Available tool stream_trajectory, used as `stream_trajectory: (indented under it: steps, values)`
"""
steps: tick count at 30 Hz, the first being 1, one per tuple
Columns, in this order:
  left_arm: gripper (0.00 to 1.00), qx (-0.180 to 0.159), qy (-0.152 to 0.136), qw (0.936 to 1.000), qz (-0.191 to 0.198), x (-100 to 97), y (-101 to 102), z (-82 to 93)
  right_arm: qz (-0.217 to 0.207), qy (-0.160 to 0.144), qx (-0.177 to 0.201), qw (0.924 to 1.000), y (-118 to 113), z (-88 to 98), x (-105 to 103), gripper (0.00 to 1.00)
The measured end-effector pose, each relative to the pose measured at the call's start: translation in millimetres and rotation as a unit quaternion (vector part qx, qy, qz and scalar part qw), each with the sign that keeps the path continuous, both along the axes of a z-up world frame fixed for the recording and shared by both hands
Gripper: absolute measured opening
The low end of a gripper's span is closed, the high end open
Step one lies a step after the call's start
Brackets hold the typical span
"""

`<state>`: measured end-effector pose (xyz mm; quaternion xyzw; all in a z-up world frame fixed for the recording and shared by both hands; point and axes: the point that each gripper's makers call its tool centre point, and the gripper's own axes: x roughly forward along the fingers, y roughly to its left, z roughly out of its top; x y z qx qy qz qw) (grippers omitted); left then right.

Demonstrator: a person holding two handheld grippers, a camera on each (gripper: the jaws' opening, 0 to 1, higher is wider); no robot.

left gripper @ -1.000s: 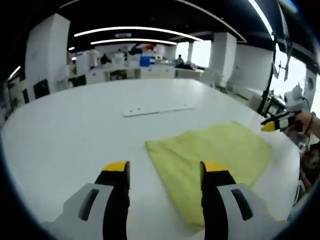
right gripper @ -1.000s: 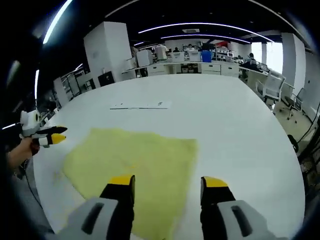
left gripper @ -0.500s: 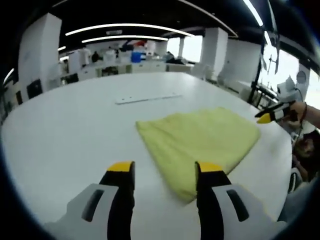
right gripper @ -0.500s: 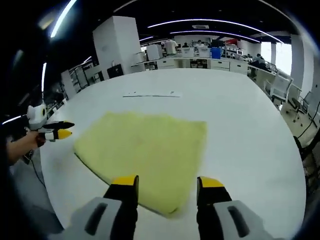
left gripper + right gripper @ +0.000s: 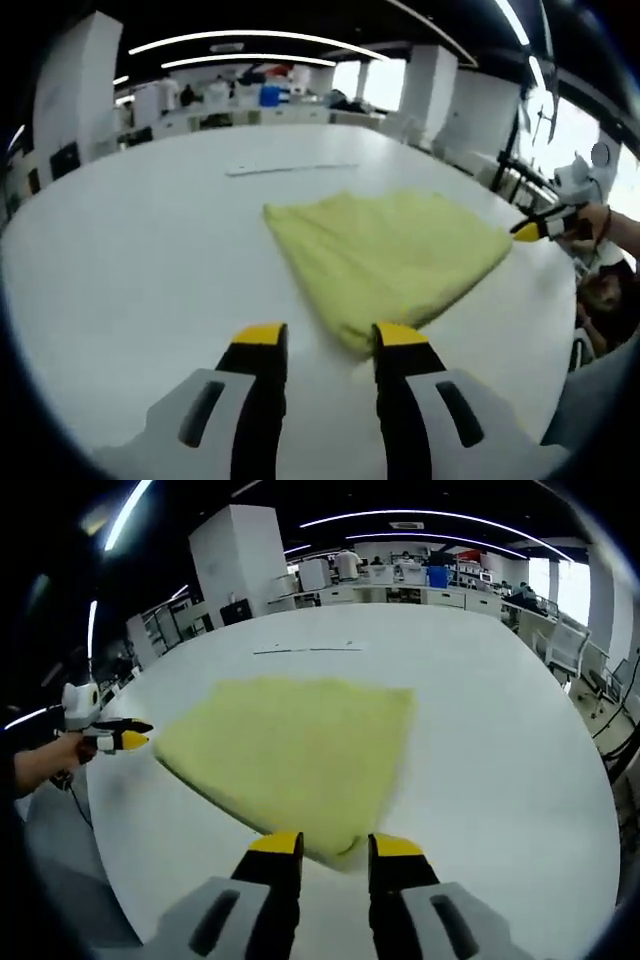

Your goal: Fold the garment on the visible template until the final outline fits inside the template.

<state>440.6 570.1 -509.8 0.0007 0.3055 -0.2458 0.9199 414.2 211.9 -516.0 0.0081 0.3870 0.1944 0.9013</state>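
Observation:
A yellow folded garment (image 5: 385, 255) lies flat on the white round table (image 5: 120, 250). In the left gripper view my left gripper (image 5: 330, 338) is open with a narrowed gap, and the garment's near corner reaches in between its yellow tips. The right gripper (image 5: 530, 230) shows at the garment's far right corner. In the right gripper view the garment (image 5: 290, 755) spreads ahead, and my right gripper (image 5: 335, 845) is open with its tips close on either side of the near corner. The left gripper (image 5: 125, 740) shows at the garment's left corner.
A thin white strip (image 5: 290, 168) lies on the table beyond the garment, also as the strip (image 5: 305, 648). A hand (image 5: 40, 765) holds the left gripper past the table edge. Office desks, a chair (image 5: 560, 645) and white pillars stand behind.
Both grippers have drawn back to the garment's near corners, which now lie between their tips. The jaws of each have narrowed markedly. The garment itself lies as before.

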Motion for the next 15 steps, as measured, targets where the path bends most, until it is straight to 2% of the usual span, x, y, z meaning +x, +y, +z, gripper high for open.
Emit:
stream_trajectory:
  steps: [12, 15]
  values:
    - [0.2, -0.017, 0.026, 0.9995, 0.006, -8.0, -7, -13.2, -0.012, 0.005, 0.004, 0.9999, -4, -10.6, -8, 0.08]
    - [0.19, -0.018, 0.029, 0.9994, 0.005, -8.2, -9, -15.3, -0.019, 0.002, 0.016, 0.9997, -4, -10.5, -7, 0.06]
